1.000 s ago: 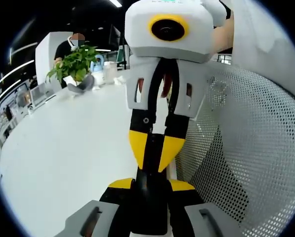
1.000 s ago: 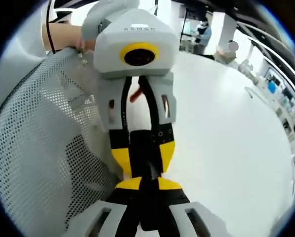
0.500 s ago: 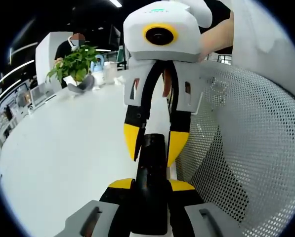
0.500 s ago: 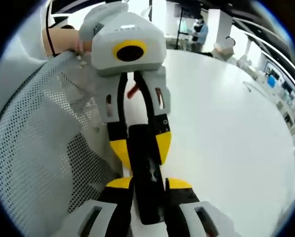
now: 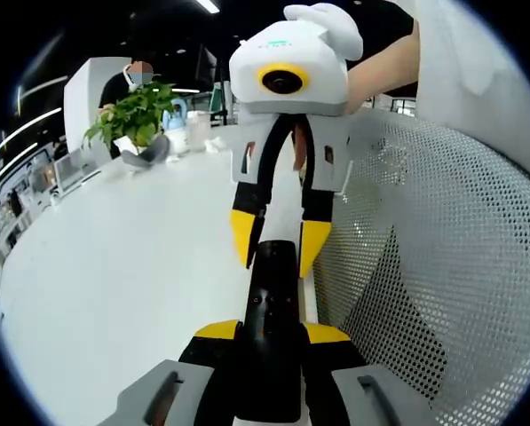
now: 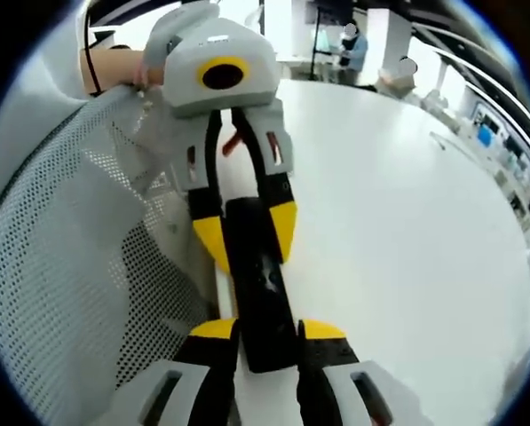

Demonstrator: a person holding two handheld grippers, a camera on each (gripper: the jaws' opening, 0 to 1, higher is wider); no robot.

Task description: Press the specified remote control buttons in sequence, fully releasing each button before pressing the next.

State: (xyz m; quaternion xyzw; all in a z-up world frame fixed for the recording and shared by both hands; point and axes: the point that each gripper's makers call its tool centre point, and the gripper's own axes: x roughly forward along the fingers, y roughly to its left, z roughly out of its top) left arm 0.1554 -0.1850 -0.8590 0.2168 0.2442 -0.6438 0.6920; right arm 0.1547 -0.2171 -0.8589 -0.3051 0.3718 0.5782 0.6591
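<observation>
Nearest me, the left tongs [image 5: 271, 333] are clenched on the near end of the black remote control [image 5: 272, 302], which lies lengthwise above the white desk [image 5: 114, 266]. At its far end the right tongs [image 5: 273, 244] straddle it, released, jaws parted with gaps either side. A white mesh chair back [image 5: 442, 248] stands close alongside. A potted plant [image 5: 131, 115] sits far off.

I judge the remote light, rigid and smooth-sided. It is best held across its narrow flanks, clear of the buttons.

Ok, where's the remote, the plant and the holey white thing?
remote [image 5: 269, 306]: left gripper view, its black body.
plant [image 5: 133, 114]: left gripper view, its leaves.
white mesh [image 5: 451, 257]: left gripper view, its holey surface.
</observation>
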